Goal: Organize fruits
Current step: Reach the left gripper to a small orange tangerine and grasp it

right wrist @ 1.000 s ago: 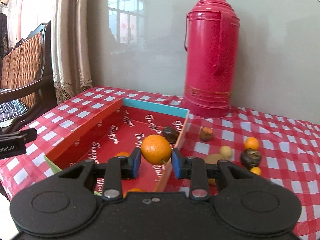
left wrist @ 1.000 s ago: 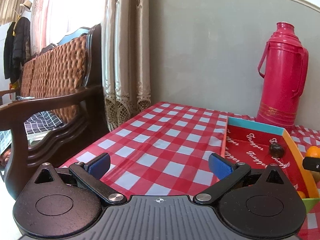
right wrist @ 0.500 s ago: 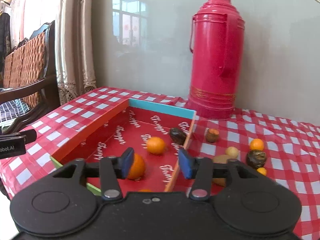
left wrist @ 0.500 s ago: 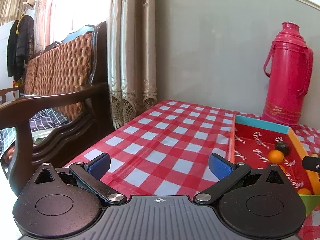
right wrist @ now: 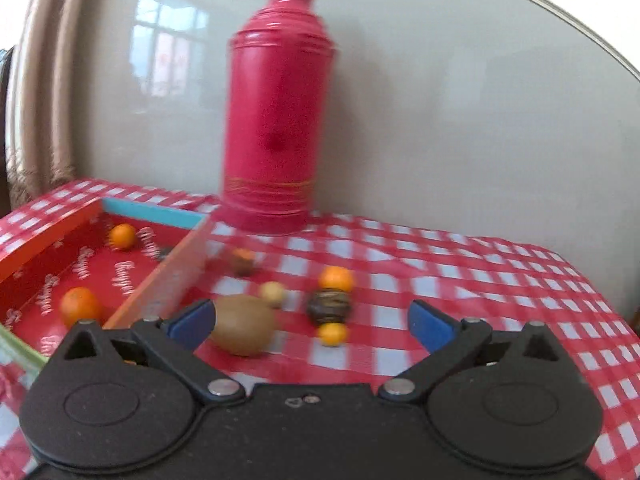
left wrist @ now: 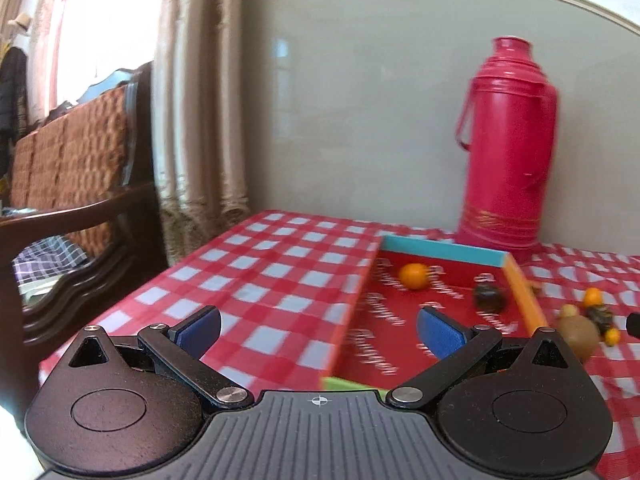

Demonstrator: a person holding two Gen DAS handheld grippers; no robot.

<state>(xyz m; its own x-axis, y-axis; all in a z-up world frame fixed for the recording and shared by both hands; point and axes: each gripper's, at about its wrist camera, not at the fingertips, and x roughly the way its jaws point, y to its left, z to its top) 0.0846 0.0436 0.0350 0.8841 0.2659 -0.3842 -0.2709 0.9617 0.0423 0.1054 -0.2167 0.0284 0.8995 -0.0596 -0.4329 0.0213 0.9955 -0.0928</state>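
Observation:
A red cardboard tray [left wrist: 524, 296] [right wrist: 52, 224] lies on the checked tablecloth. In it I see an orange [left wrist: 414, 276] [right wrist: 122, 236], a second orange [right wrist: 80, 306] and a dark fruit [left wrist: 489, 297]. Right of the tray lie a brown kiwi [right wrist: 244, 330] [left wrist: 578, 335], a small yellow fruit [right wrist: 273, 293], two oranges [right wrist: 337, 279] [right wrist: 333, 334], a dark wrinkled fruit [right wrist: 329, 306] and a brown fruit [right wrist: 242, 261]. My right gripper [right wrist: 312, 322] is open and empty, low over these loose fruits. My left gripper [left wrist: 318, 330] is open and empty over the tray's near left corner.
A tall red thermos [right wrist: 280, 108] [left wrist: 507, 144] stands behind the tray against the grey wall. A wooden wicker sofa [left wrist: 72, 200] and curtains [left wrist: 196, 112] are left of the table. The table's right edge [right wrist: 612, 304] drops off nearby.
My right gripper let an orange fall into the tray, opened wide and swung right over the loose fruits. My left gripper turned right toward the tray.

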